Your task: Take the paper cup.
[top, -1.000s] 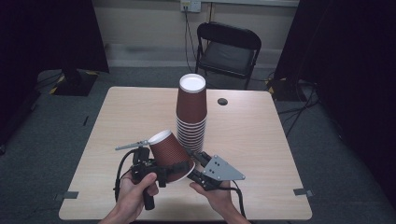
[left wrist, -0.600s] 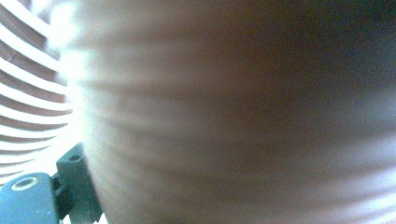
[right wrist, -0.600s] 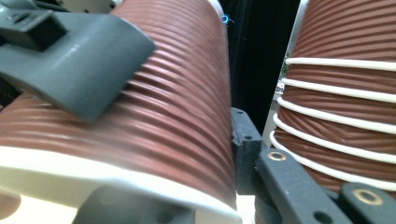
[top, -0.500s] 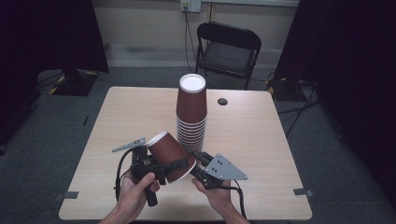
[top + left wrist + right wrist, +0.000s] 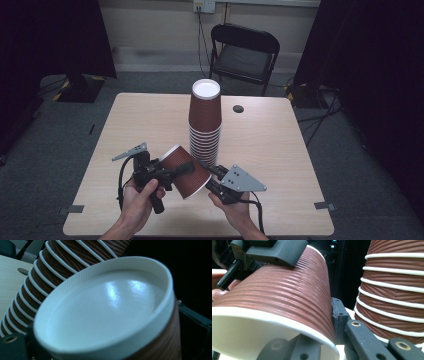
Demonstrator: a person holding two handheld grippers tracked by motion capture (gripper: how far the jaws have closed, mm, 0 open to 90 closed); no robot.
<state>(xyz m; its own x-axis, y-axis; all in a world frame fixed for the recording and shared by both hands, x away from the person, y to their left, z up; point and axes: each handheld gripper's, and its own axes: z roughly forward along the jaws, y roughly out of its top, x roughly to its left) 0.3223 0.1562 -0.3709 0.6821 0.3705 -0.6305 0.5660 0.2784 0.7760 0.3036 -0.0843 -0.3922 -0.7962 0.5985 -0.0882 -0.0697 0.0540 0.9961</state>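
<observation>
A brown ribbed paper cup (image 5: 184,171) lies tilted on its side above the table's front, base to the upper left. Its white base (image 5: 105,307) faces the left gripper view. My right gripper (image 5: 206,173) is shut on the cup's rim (image 5: 322,338), with one jaw inside and one outside. My left gripper (image 5: 181,175) straddles the cup body. Its jaws have just been opening, and one finger (image 5: 277,251) lies along the cup's upper side. Just behind stands a tall stack of upturned cups (image 5: 205,125), also seen as the stack (image 5: 394,290).
The wooden table (image 5: 300,165) has a small dark round spot (image 5: 238,108) behind the stack. A black folding chair (image 5: 243,50) stands beyond the far edge. Dark curtains flank the room. A person's hands (image 5: 137,200) enter at the front edge.
The cup has tipped lower and shifted right. My right gripper has closed on its rim. My left gripper's jaws have spread wider around the cup body.
</observation>
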